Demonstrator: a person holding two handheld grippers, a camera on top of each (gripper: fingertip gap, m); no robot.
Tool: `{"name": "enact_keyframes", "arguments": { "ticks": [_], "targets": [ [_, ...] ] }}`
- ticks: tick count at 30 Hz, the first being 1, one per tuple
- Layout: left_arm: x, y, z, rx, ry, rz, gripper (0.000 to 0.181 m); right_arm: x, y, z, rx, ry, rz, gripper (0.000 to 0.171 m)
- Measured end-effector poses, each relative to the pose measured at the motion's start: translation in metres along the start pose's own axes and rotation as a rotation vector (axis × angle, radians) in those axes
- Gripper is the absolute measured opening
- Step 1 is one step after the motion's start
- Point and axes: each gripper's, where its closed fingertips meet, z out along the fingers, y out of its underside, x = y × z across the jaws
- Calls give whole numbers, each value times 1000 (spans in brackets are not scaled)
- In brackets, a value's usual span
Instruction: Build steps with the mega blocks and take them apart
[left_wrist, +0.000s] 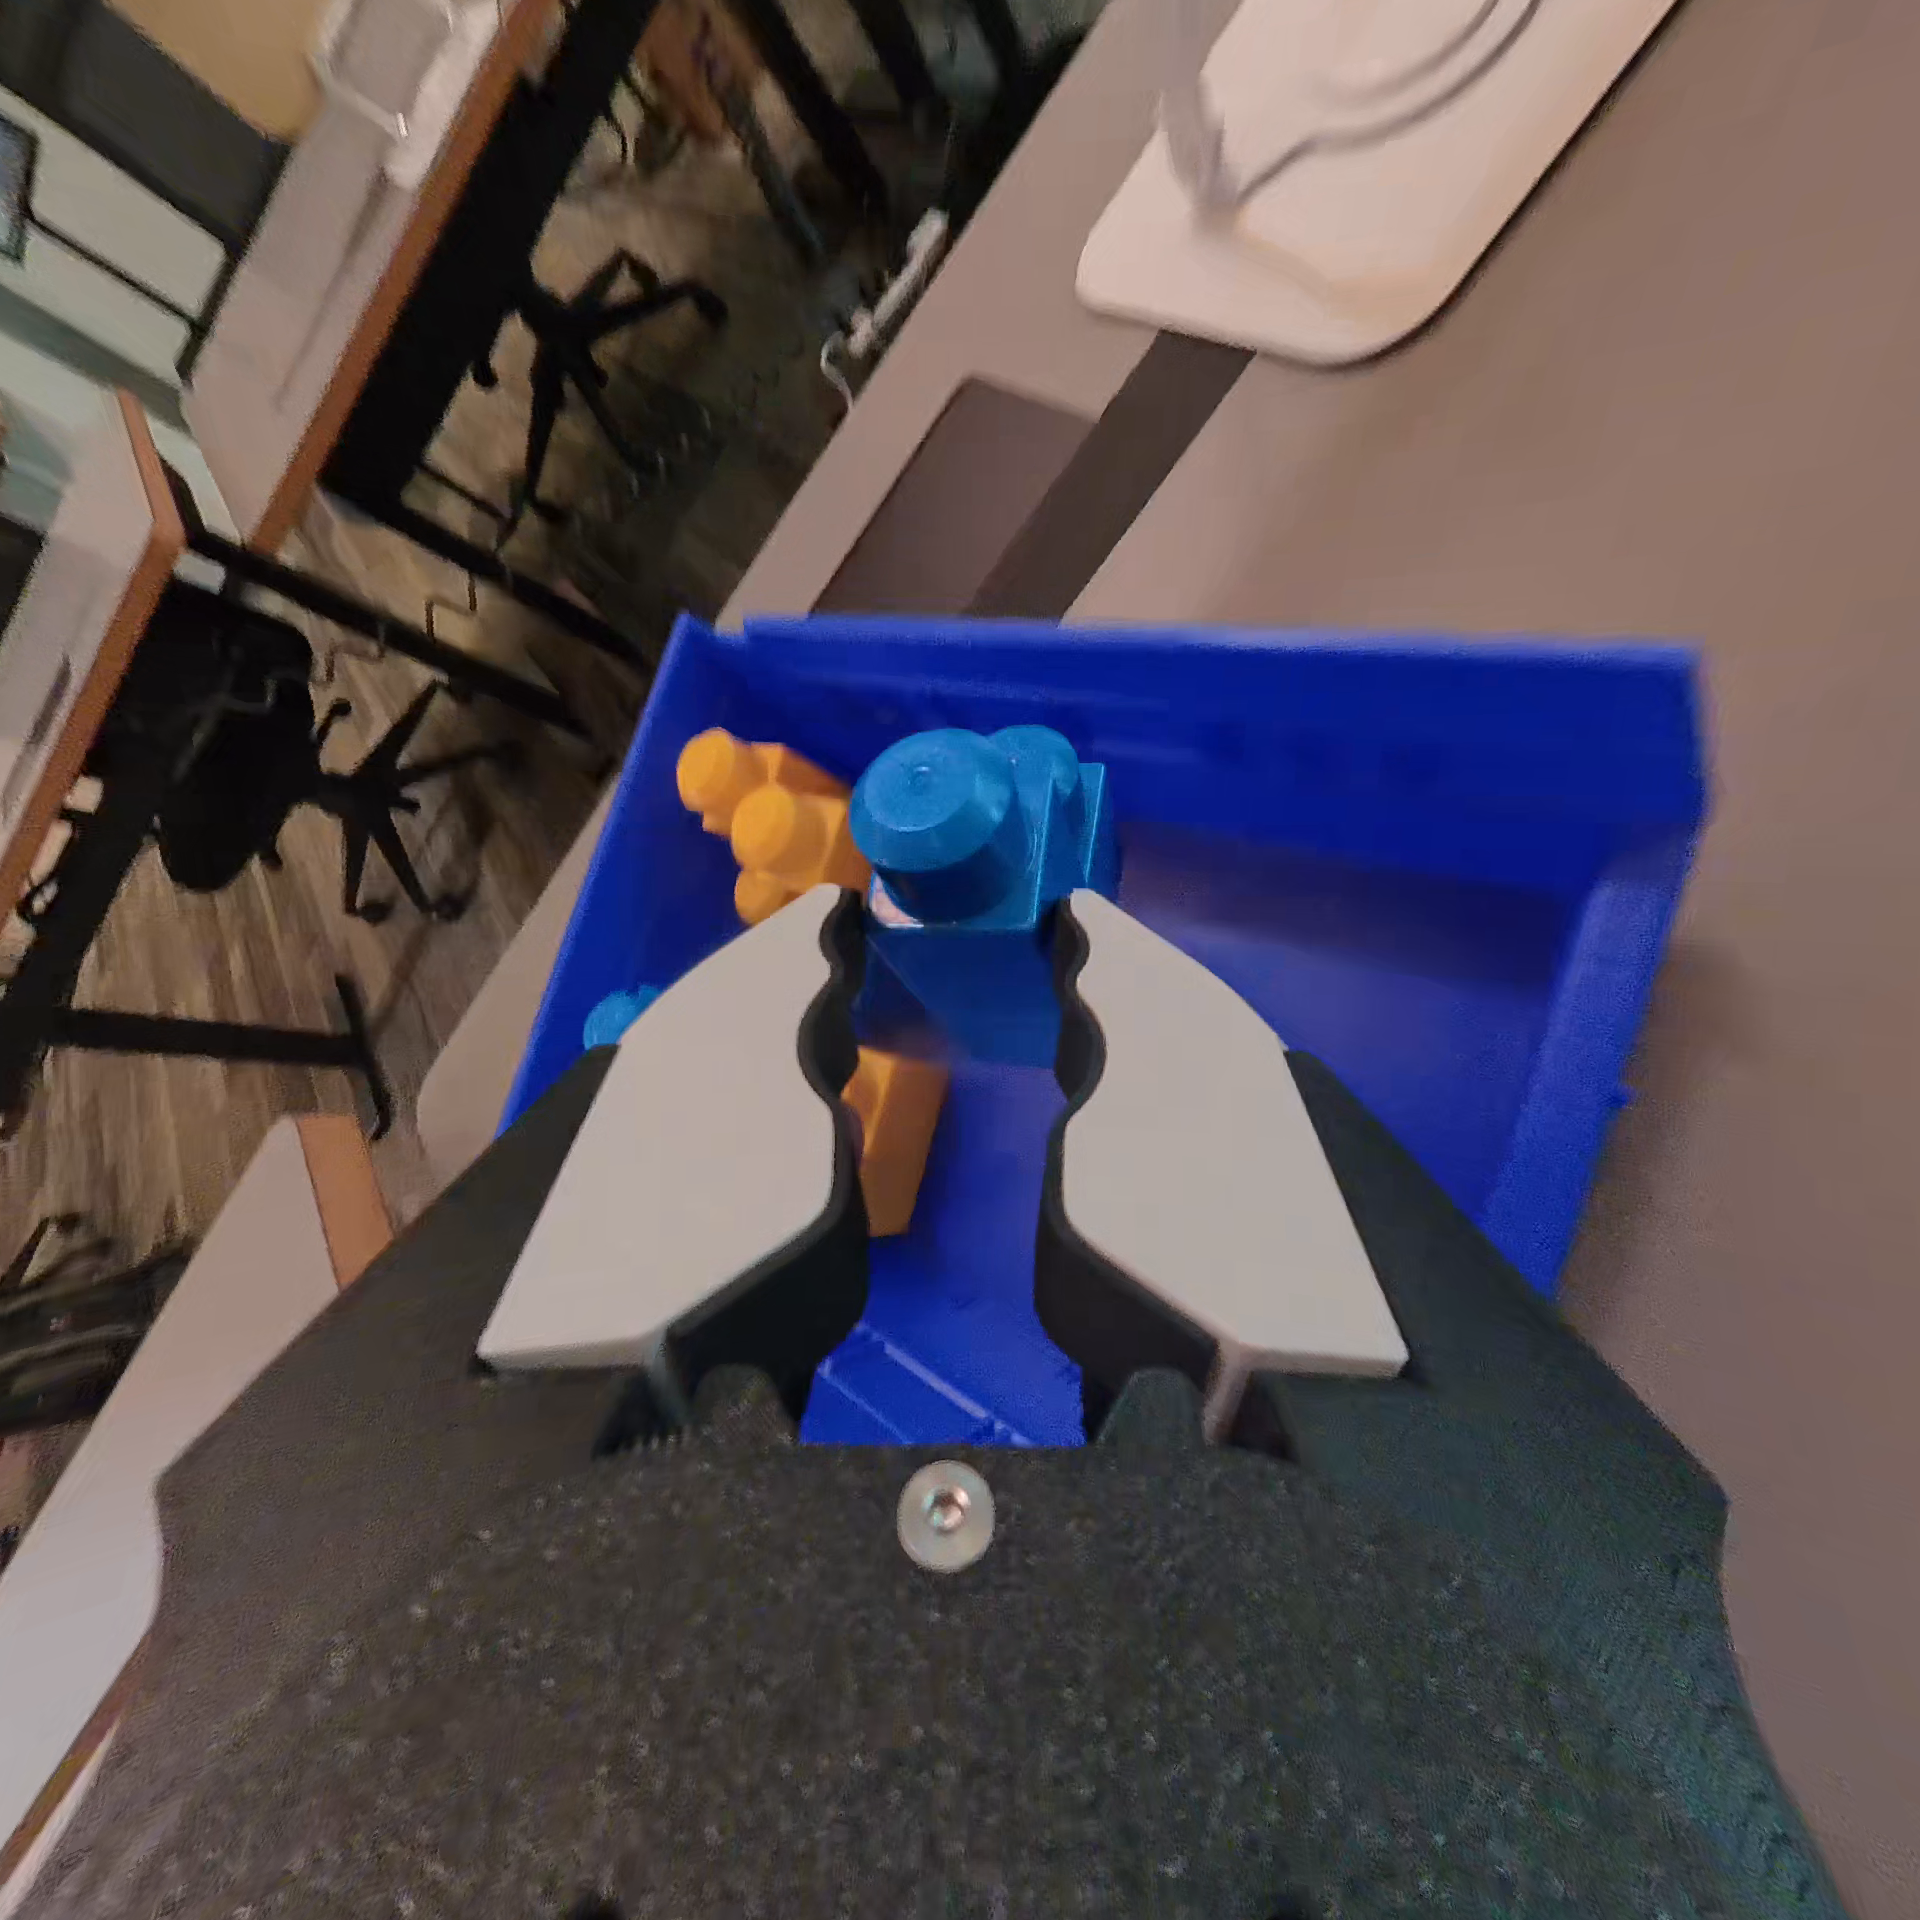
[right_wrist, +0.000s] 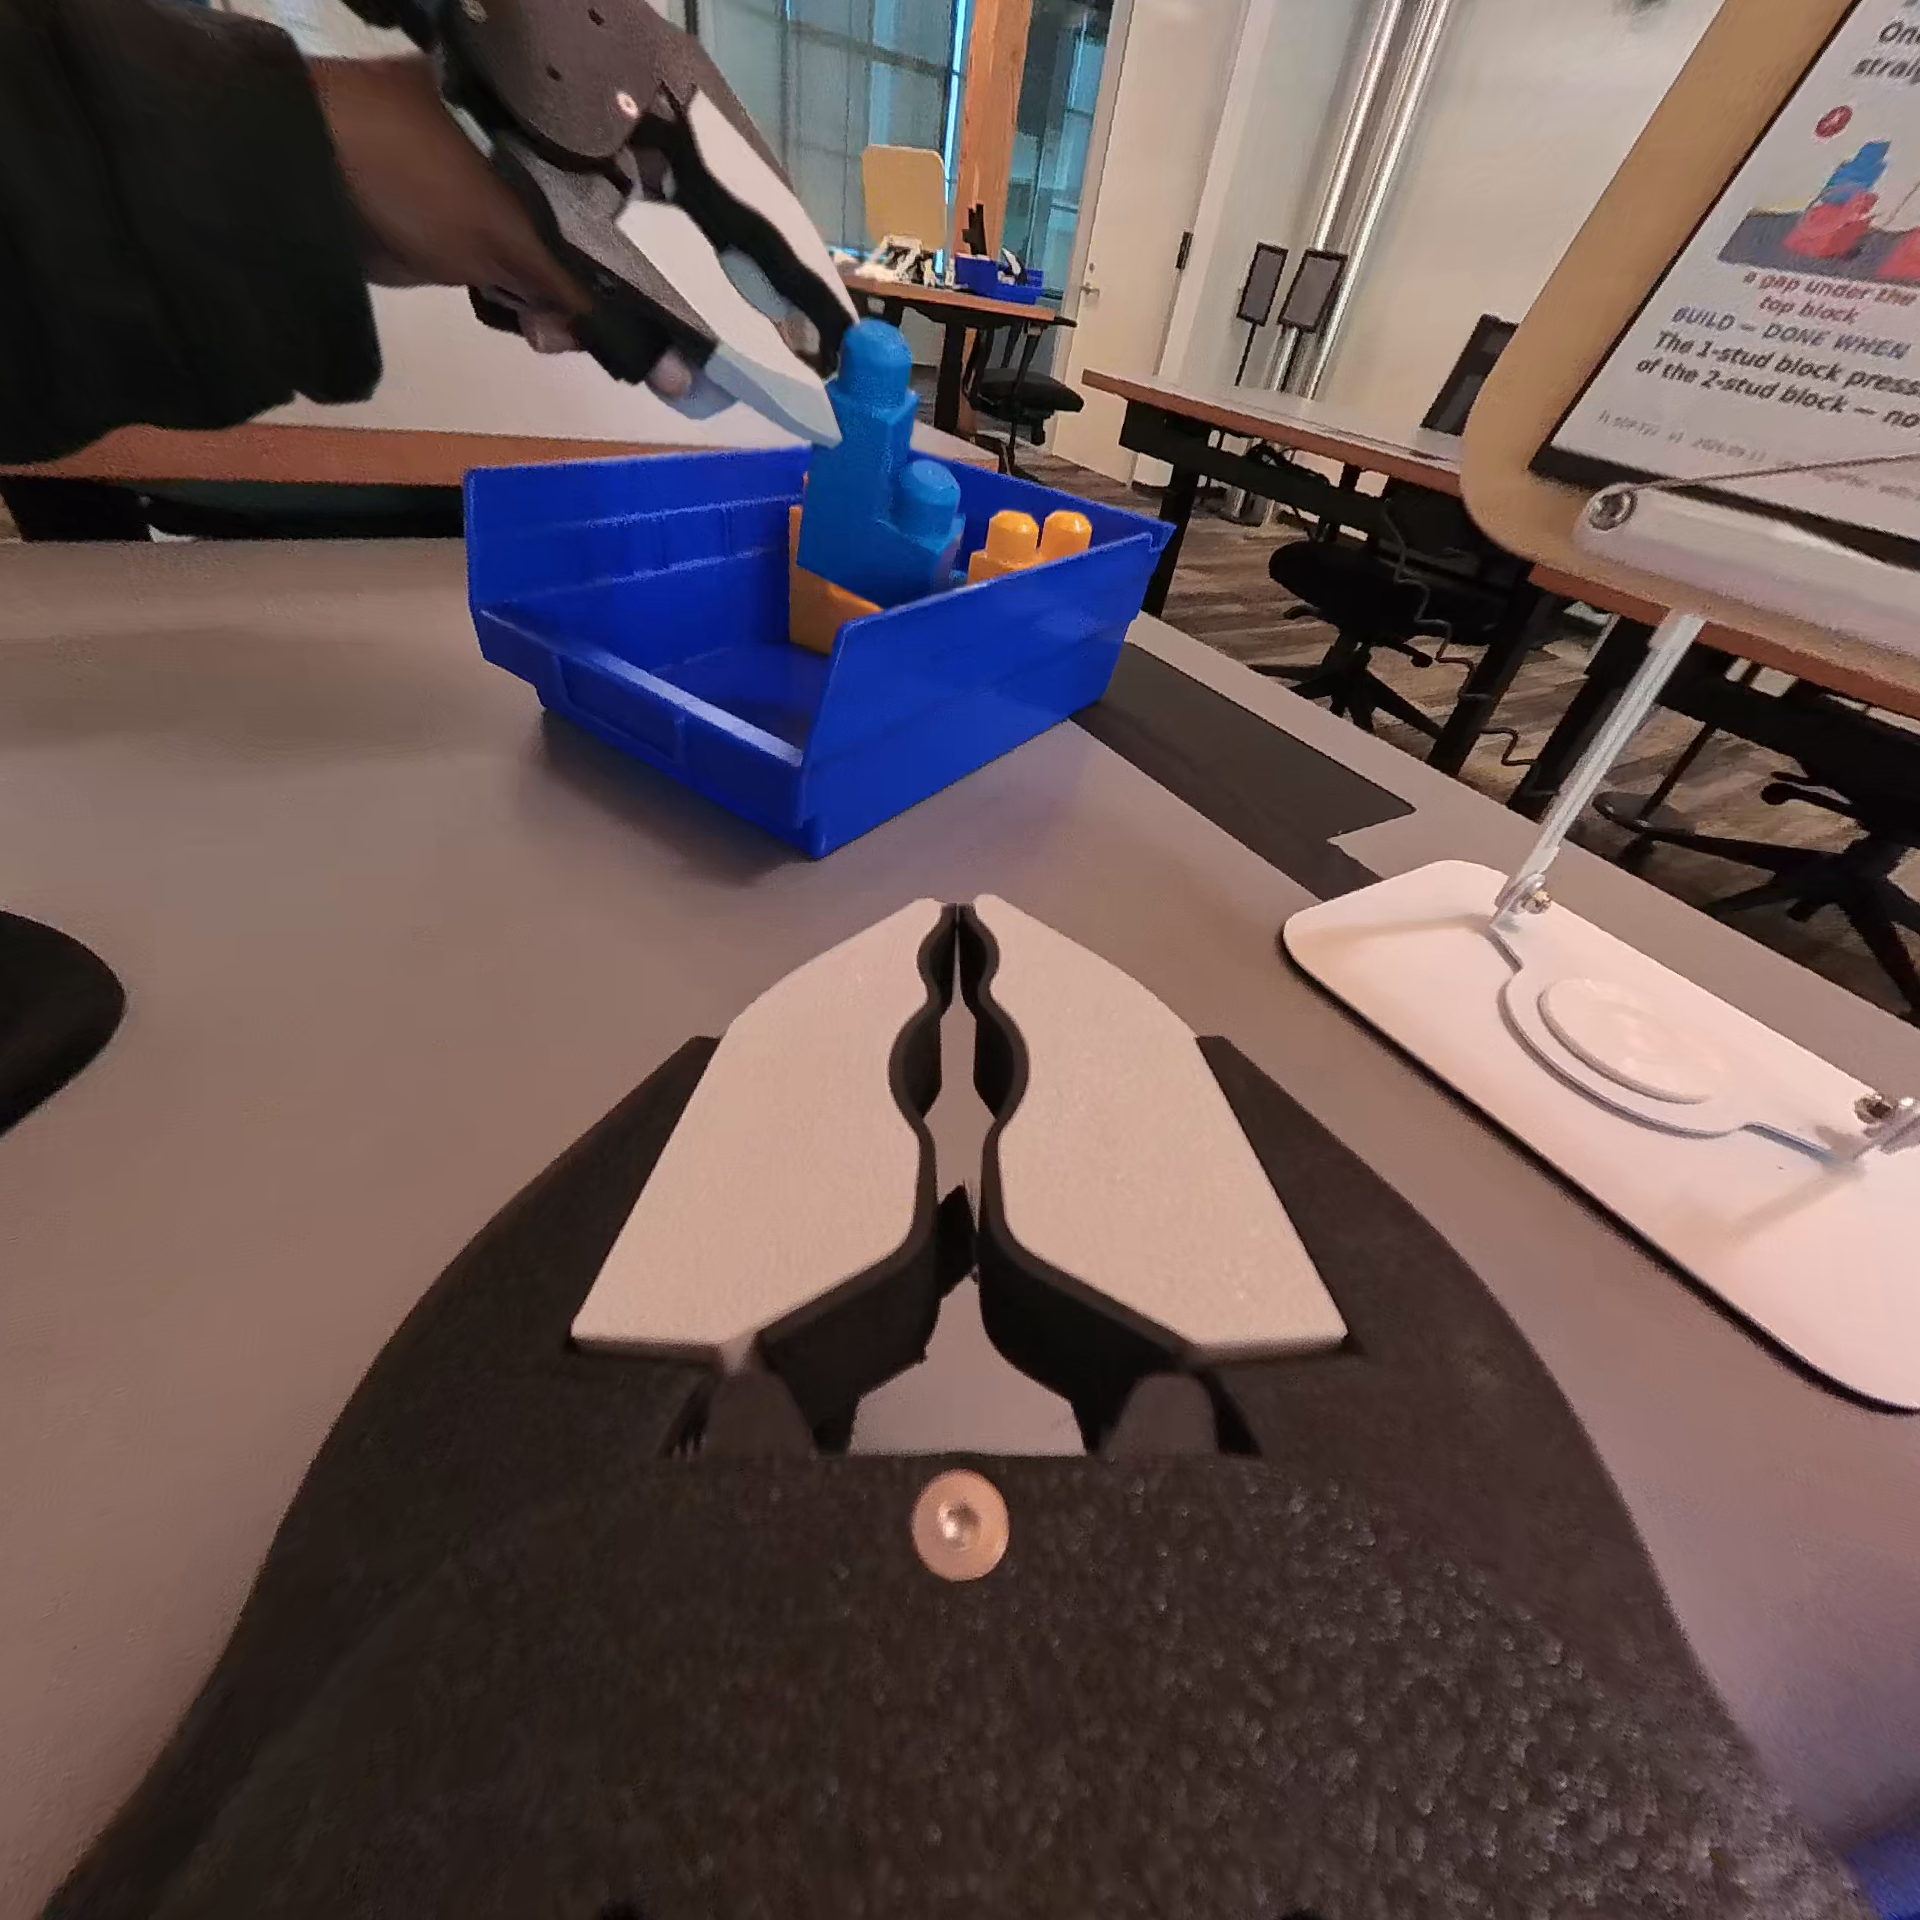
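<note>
My left gripper (left_wrist: 956, 914) is shut on a blue stepped block stack (left_wrist: 966, 862), a one-stud block on a two-stud block, and holds it inside the blue bin (left_wrist: 1351, 727). In the right wrist view the same stack (right_wrist: 868, 488) stands tilted over an orange block (right_wrist: 821, 613) in the bin (right_wrist: 935, 686), with the left gripper (right_wrist: 821, 405) gripping it from above. Another orange block (left_wrist: 769, 810) lies at the bin's far side; it also shows in the right wrist view (right_wrist: 1029, 545). My right gripper (right_wrist: 958, 914) is shut and empty, low over the grey table (right_wrist: 364, 883) in front of the bin.
A white stand base (right_wrist: 1610, 1091) holds a framed instruction card (right_wrist: 1714, 260) at the right of the table. A dark slot (right_wrist: 1247, 758) runs by the table edge behind the bin. A black pad (right_wrist: 42, 997) sits at the far left. Desks and office chairs stand beyond. Tip to tip, the grippers are about 30 cm apart.
</note>
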Motion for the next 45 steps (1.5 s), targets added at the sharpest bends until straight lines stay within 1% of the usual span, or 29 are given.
{"name": "enact_keyframes", "arguments": {
  "ticks": [3,5,10,14,17,19,20,21,23,26,28,30,32,36,38,41,42,43,45],
  "targets": [
    [22,-36,-20,112,31,28,36,0,-7,-2,26,-4,-2,3],
    [41,-62,-31,195,61,46,36,0,-13,-5,43,-3,-11,9],
    [98,-115,-53,365,171,101,35,-3,-26,-11,62,-43,-48,30],
    [153,-137,-61,439,307,166,35,-9,-26,-15,12,-108,-79,52],
    [195,-144,-62,462,409,221,35,-19,-17,-16,-51,-167,-121,60],
    [219,-146,-62,471,462,257,35,-29,-7,-15,-97,-224,-138,61],
    [228,-148,-62,478,480,269,35,-35,-1,-16,-126,-264,-147,57],
    [235,-150,-63,486,493,277,35,-41,4,-17,-148,-296,-159,43],
    [242,-152,-65,503,507,282,35,-43,6,-20,-137,-330,-142,39],
    [237,-165,-74,598,519,189,35,-44,-11,-26,-44,-374,-59,38],
    [229,-176,-83,685,527,90,35,-41,-28,-32,51,-397,23,37],
    [222,-187,-90,776,542,-24,46,-34,-46,-41,161,-403,101,37],
    [217,-195,-95,854,571,-148,52,-26,-66,-52,288,-406,183,37],
    [216,-209,-96,973,660,-397,53,-18,-94,-73,491,-451,313,37],
    [223,-214,-96,1014,711,-464,53,-19,-98,-75,528,-468,339,37],
    [236,-220,-100,1058,774,-493,51,-26,-94,-70,521,-482,343,37],
    [240,-221,-99,1056,775,-491,48,-29,-92,-67,513,-488,341,37],
    [242,-221,-98,1063,752,-479,40,-33,-90,-65,504,-499,339,37],
    [241,-218,-99,1091,722,-468,37,-37,-88,-62,490,-514,342,37]
  ]
}}
